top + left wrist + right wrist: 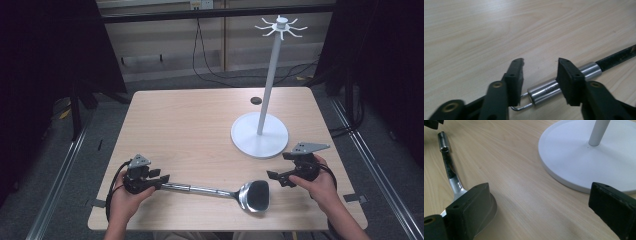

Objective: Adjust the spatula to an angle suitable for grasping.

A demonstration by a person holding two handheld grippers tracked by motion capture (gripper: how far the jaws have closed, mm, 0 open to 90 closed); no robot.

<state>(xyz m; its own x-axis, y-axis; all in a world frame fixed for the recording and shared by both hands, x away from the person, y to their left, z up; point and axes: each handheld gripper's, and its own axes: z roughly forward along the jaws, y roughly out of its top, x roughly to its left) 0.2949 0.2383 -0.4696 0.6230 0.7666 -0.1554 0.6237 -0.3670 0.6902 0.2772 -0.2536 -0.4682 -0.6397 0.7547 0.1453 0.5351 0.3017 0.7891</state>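
Observation:
A steel ladle (210, 190) lies along the table's front edge, bowl (255, 195) to the right. My left gripper (162, 180) is at its handle end. In the left gripper view this gripper (540, 72) is open, and the chrome handle cap (544, 92) with its wire hanging loop (522, 106) lies between the jaws, close to the right one. My right gripper (278, 178) is just right of the bowl. It (540, 195) stands wide open, its left jaw over the bowl's rim (491, 210). The handle (449, 167) runs away from it.
A white stand with a round base (245, 137), a tall pole (270, 80) and a crown of hooks (281, 25) is on the right half of the wooden table (190, 120). A small black disc (256, 100) lies behind it. The base (579, 157) is close ahead of my right gripper.

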